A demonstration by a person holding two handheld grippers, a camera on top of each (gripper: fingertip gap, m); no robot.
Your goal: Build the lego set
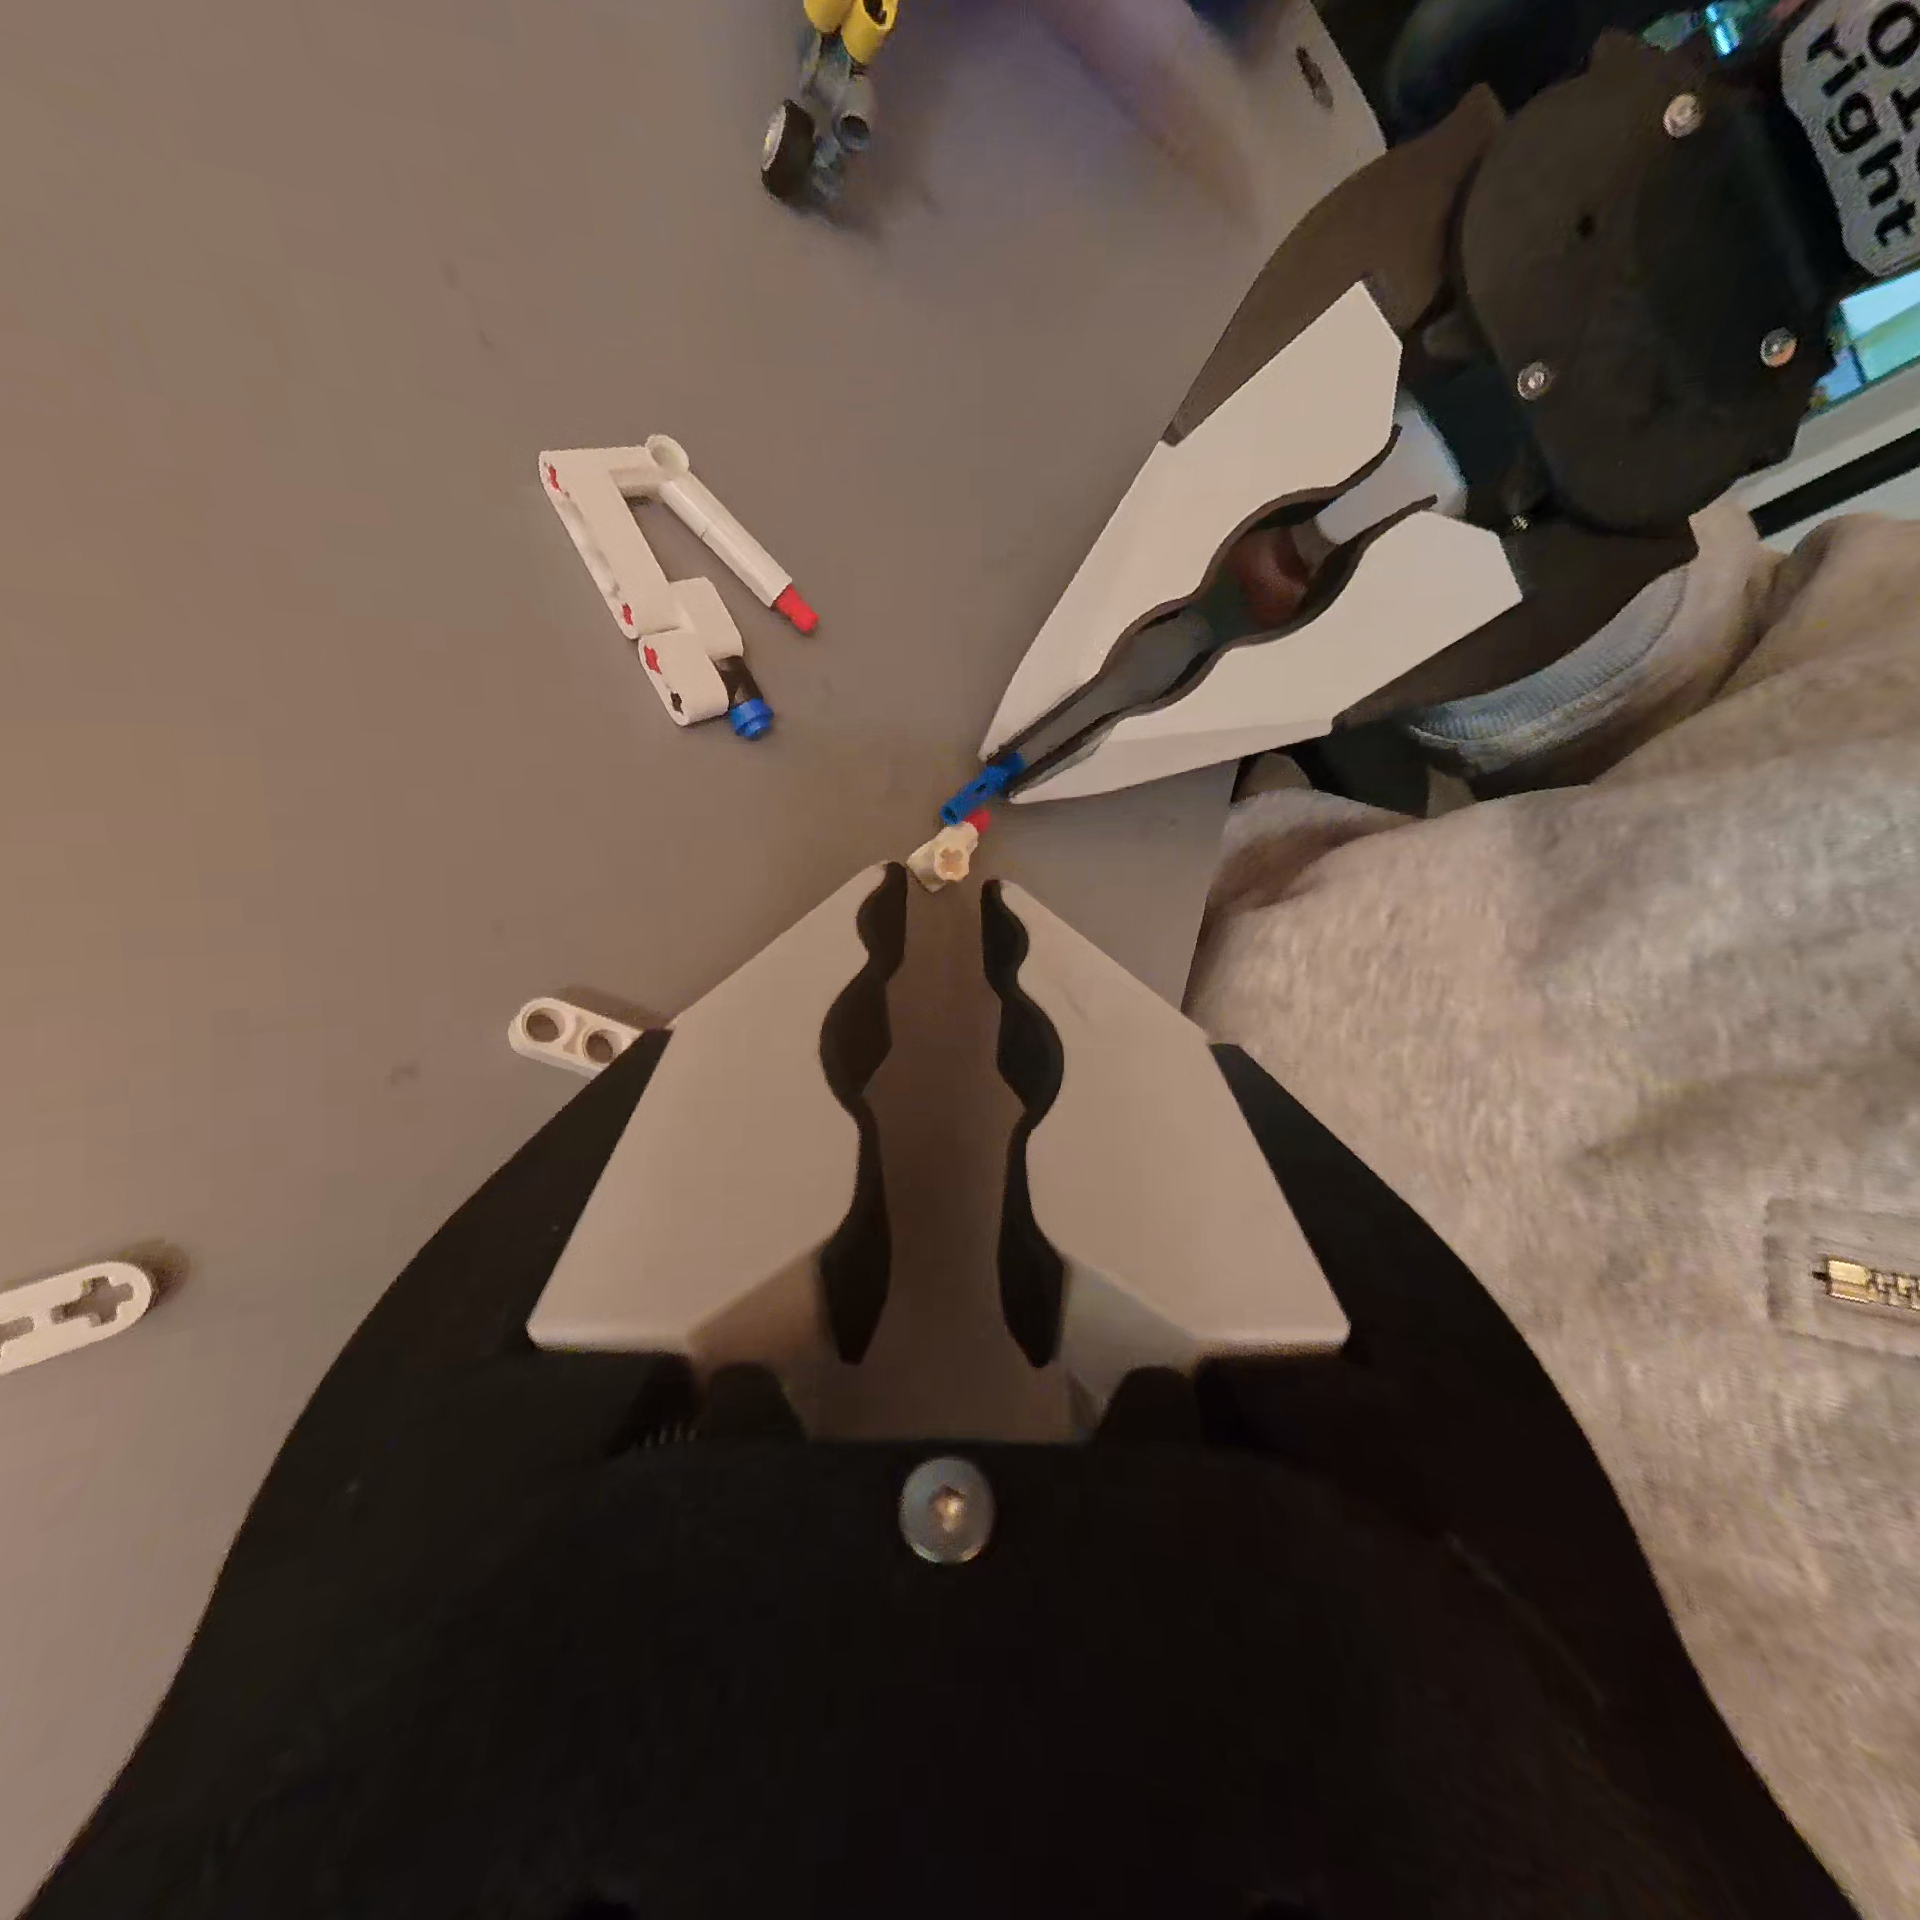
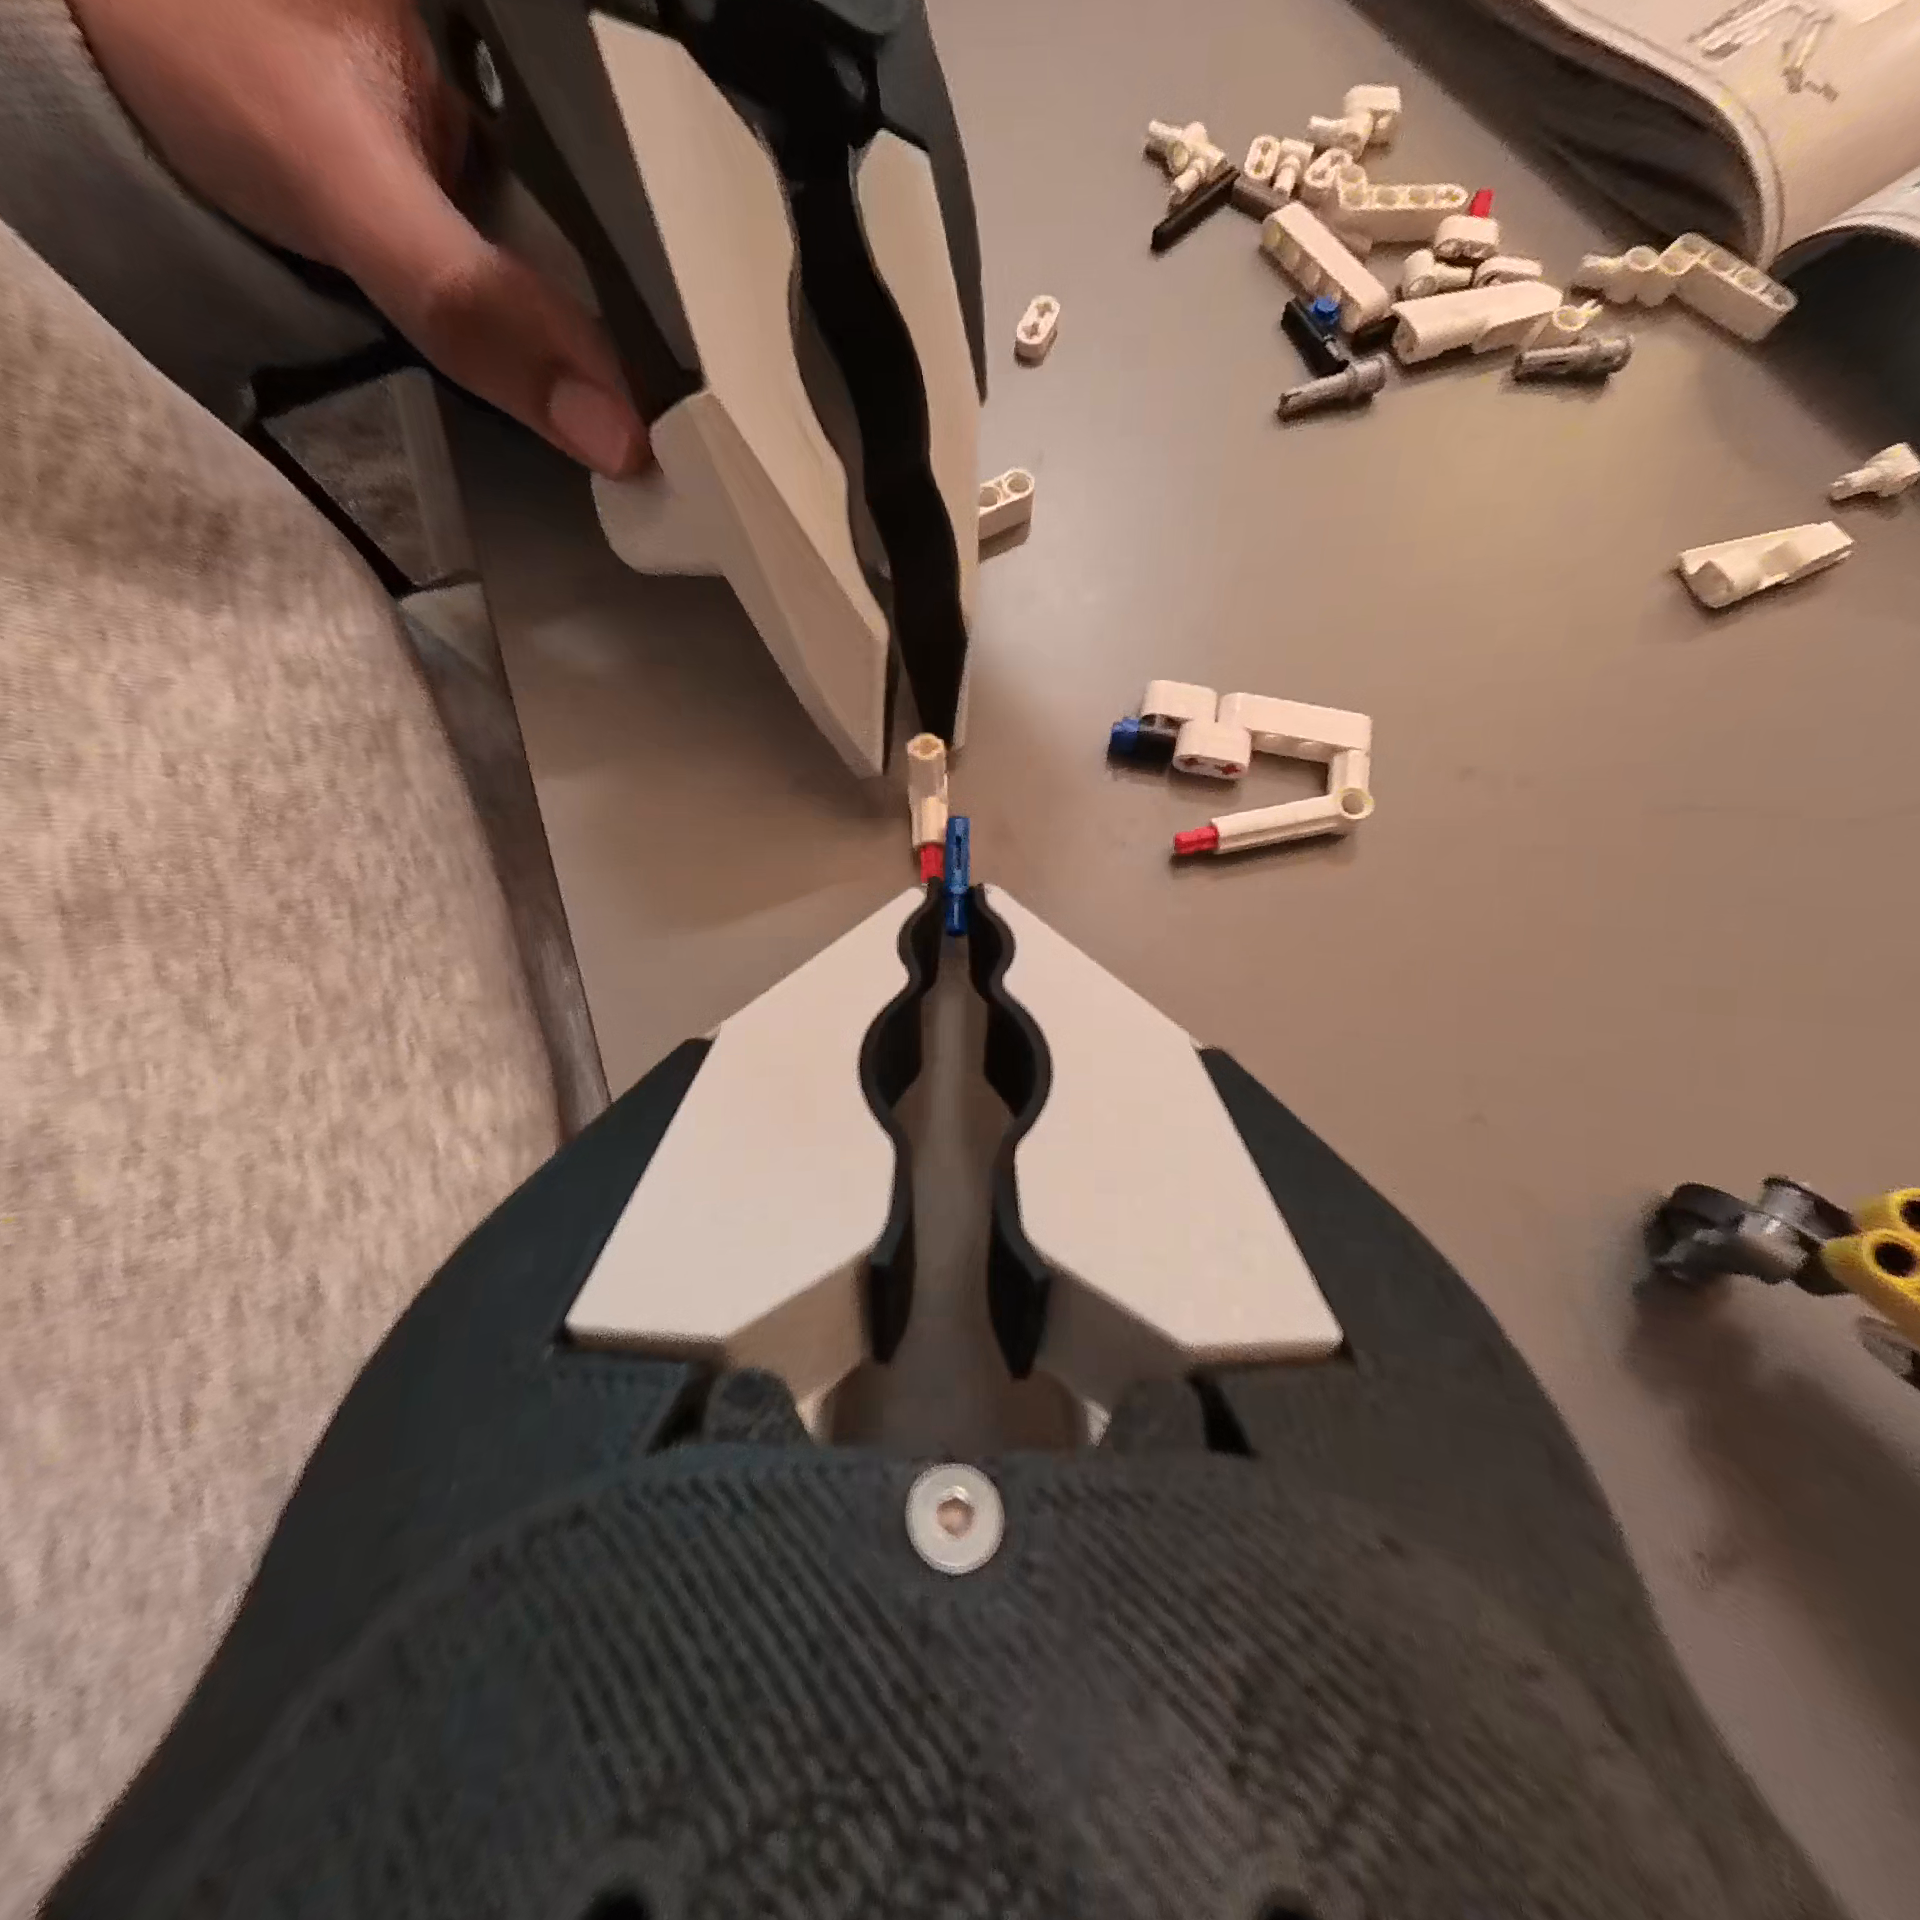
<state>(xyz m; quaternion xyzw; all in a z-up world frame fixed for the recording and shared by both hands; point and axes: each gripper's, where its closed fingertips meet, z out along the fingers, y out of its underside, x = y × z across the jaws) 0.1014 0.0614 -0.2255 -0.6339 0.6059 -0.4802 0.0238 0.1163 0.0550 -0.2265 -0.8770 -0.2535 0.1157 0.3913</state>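
Observation:
My left gripper (image 1: 943,883) is shut at its tips on a small beige connector (image 1: 943,857) with a red pin (image 1: 977,823) sticking out of it, held above the table. It enters the right wrist view (image 2: 940,727) from the top. My right gripper (image 2: 961,899) is shut on a blue pin (image 2: 956,862) and faces the left one tip to tip. The blue pin lies right beside the red pin (image 2: 930,860); I cannot tell if they touch. A white subassembly (image 1: 644,561) with red and blue pin ends lies flat on the table (image 2: 1268,748).
A pile of loose white, grey and black pieces (image 2: 1403,260) lies far right, by an open booklet (image 2: 1662,104). A yellow and grey wheeled part (image 2: 1818,1247) lies right. Loose white beams (image 1: 566,1029) (image 1: 73,1314) lie left. A person's grey sweater (image 2: 208,935) is at the table edge. Left and right tips are no more than a few centimetres apart. Both grippers' tips are roughly 7 centimetres from the white subassembly (image 1: 644,561). The right camera catches it too, in the right wrist view (image 2: 1268,715).

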